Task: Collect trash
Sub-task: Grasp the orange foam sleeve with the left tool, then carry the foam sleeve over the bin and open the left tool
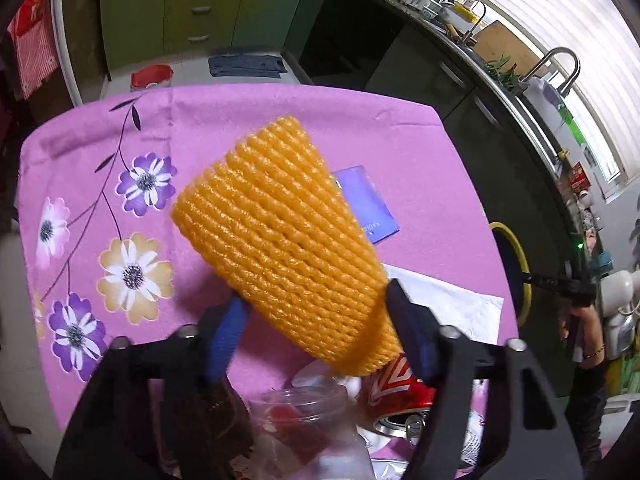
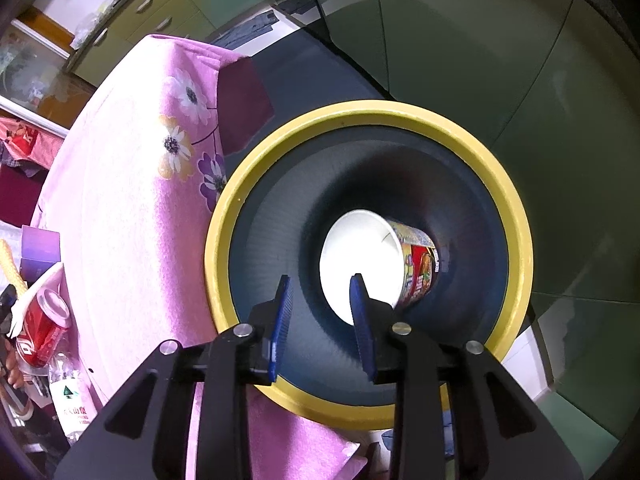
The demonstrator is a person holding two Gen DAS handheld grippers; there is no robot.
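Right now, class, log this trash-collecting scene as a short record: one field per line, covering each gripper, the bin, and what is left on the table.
left gripper: shut on the orange foam net, lifted above the table
right gripper: open, empty, over the bin mouth
bin: yellow rim, beside the table; one paper cup lying on its side inside
table: pink floral cloth
left on table: red can, clear bottle, purple card, white tissue
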